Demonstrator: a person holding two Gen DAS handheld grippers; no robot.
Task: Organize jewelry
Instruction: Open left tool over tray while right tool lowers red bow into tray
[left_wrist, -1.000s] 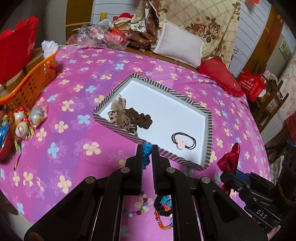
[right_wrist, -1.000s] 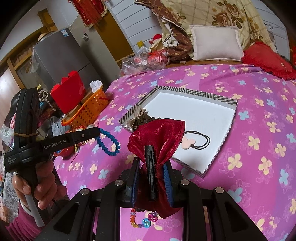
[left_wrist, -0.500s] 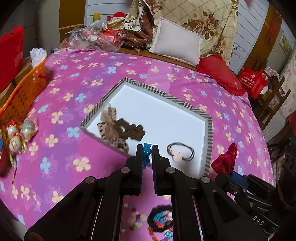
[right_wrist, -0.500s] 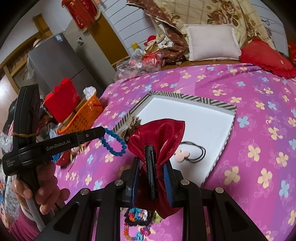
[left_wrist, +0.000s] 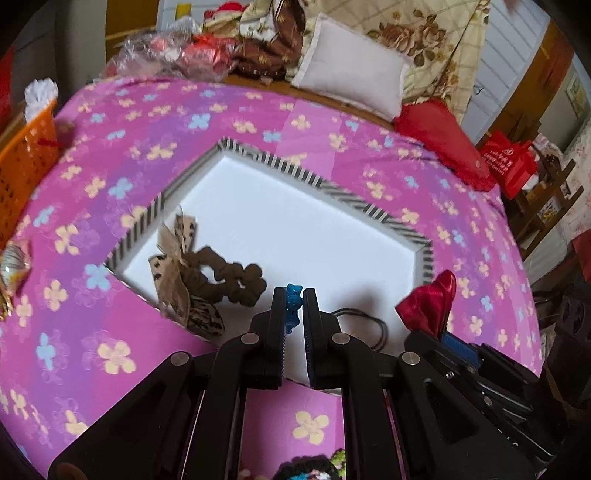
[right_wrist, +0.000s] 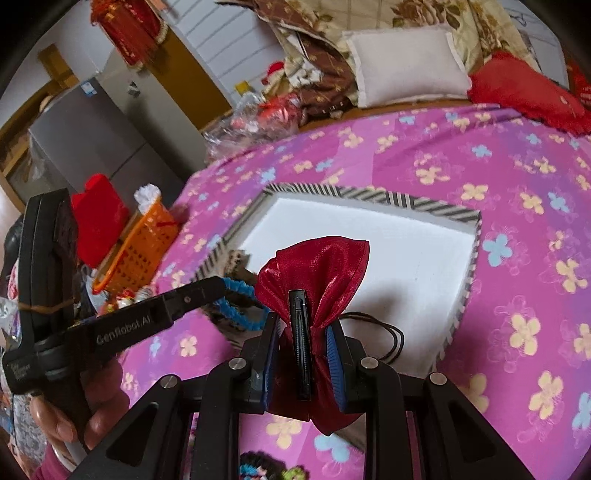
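A: Item one, left tongs (left_wrist: 294, 308): clamped on a blue bead bracelet (left_wrist: 293, 301), which hangs in a loop beside them in the right wrist view. A second ago they hung over the tablecloth short of the tray's near edge; now they hang over the white striped-rim tray (left_wrist: 373, 208), above its near part.

B: Item two, right tongs (right_wrist: 303, 345): clamped on a red satin pouch (right_wrist: 321, 269), also carried forward, now above the tray's near right corner.

A: Already in the tray: brown scrunchie with spotted bow (left_wrist: 207, 275) at the near left corner; black hair tie (right_wrist: 384, 332) at the near edge, mostly hidden under the tongs.

B: Not yet filed: beaded pieces (right_wrist: 269, 470) on the table's pink flowered cloth (left_wrist: 110, 332), nearer than the tray.

A: Assessment: both items have reached the tray, so release looks like the next step. The bare white middle seems the best spot, apart from the hair tie.
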